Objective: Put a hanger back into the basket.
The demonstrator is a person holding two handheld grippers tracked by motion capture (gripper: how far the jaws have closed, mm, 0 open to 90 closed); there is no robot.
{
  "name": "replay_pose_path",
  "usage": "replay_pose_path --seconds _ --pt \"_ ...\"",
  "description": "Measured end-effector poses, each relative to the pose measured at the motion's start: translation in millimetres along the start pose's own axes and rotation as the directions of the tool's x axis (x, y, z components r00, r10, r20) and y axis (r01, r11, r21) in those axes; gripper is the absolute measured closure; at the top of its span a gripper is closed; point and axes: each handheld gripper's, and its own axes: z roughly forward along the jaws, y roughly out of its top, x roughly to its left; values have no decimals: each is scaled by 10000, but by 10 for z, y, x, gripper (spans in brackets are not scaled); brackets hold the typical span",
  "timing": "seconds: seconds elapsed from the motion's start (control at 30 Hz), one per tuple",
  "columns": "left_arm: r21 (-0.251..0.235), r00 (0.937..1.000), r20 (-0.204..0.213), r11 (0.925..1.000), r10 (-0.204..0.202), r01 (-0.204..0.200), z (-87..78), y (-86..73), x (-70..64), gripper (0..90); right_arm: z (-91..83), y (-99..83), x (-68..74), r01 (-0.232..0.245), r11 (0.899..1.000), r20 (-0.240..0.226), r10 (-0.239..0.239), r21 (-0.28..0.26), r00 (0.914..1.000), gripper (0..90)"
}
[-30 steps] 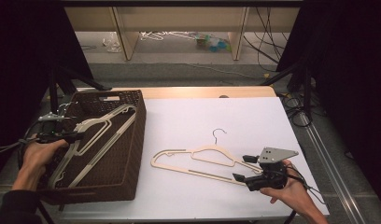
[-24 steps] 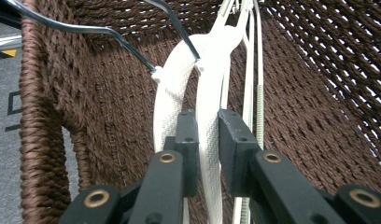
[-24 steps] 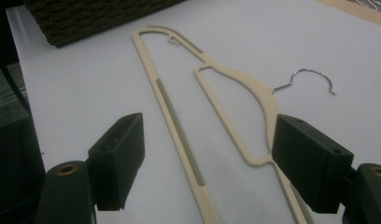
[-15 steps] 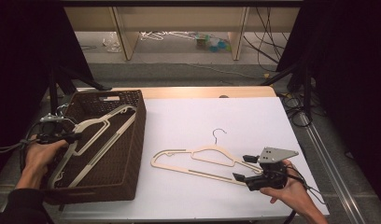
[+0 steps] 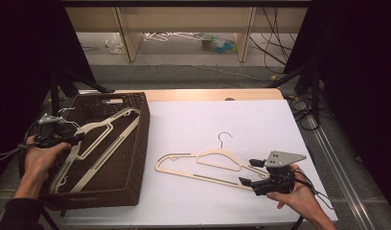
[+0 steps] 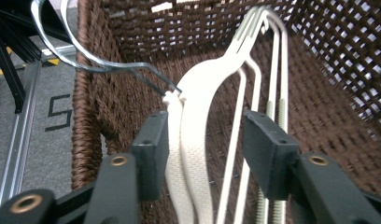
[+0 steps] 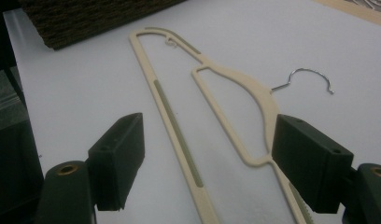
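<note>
High view: at the left of the frame a brown woven basket (image 5: pixel 121 158) sits at the tabletop's (image 5: pixel 208 120) left edge, with cream hangers in the basket (image 5: pixel 95 141) leaning from its near left corner up to its far right rim. The left gripper (image 5: pixel 71 139) is held over the basket's left side, at the necks of those hangers. In the left gripper view its fingers (image 6: pixel 151 154) stand part open around the hangers' cream necks (image 6: pixel 188 140), the left finger against them and the right one apart with two thin bars in the gap; they are not clamped. The metal hooks (image 6: pixel 86 60) curl away to the upper left of that view, past the basket wall, so the neck looks like the sturdiest place to grip.

Lower right of the high view, the right gripper (image 5: pixel 248 172) lies low on the tabletop, pointing left at a single hanger (image 5: pixel 208 165) that lies flat on the white surface, its wire hook (image 5: pixel 224 137) toward the far side. In the right gripper view the fingers (image 7: pixel 118 158) are spread wide on either side of this hanger's near end, the right one just at its shoulder curve, nothing gripped. Lying flat, the hanger probably needs a low approach like this to be pinched and carried to the basket.
</note>
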Motion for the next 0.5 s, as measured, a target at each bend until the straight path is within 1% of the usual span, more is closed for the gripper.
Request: replay_pose_path --seconds 0.03,0.1,0.13,0.17,0.2,0.23,0.27,0.33,0.37,0.4,0.43,0.47,0.5 --pt "-28 9997 144 9998 206 -205 -39 14 -14 473 -1 -3 -4 -44 10000 41 44 -7 10000 264" --pt "-403 9997 229 9992 -29 38 -106 31 -117 453 0 -12 -17 -62 10000 132 62 7 9999 264" --pt "-403 9997 229 9992 -29 38 -106 31 -117 440 0 -12 -17 -62 10000 132 62 7 9999 264" --pt "-711 9992 402 9974 -86 114 -138 41 -201 440 0 -15 -22 -70 10000 153 70 8 9999 264" --pt "-988 9979 629 9951 123 -60 -192 55 -309 396 -4 -19 -26 -178 9998 185 177 5 9997 264" --pt "-988 9979 629 9951 123 -60 -192 55 -309 377 -4 -19 -26 -178 9998 185 177 5 9997 264" --pt "-1265 9948 1000 9919 204 -76 -247 70 -460 361 -3 -24 -36 -146 9999 206 146 10 9997 264" --pt "-1577 9907 1270 9871 498 -294 -317 82 -621 345 -2 -32 -44 -178 9998 333 177 28 9993 265" --pt "-1765 9879 1438 9838 587 -328 -351 83 -703 338 -3 -37 -51 -219 9998 338 220 -17 9992 268" --pt "-1920 9836 1661 9807 700 -373 -381 84 -788 327 -4 -41 -59 -255 9997 373 254 14 9990 268" --pt "-1920 9836 1661 9807 700 -373 -381 84 -788 311 -1 -48 -71 -201 9998 372 201 -20 9991 268" --pt "-2162 9762 2007 9756 820 -375 -433 75 -940 300 -4 -56 -70 -356 9994 353 354 42 9987 268" --pt "-2162 9762 2007 9756 820 -375 -433 75 -940 294 -1 -61 -72 -339 9994 413 338 24 9986 268"
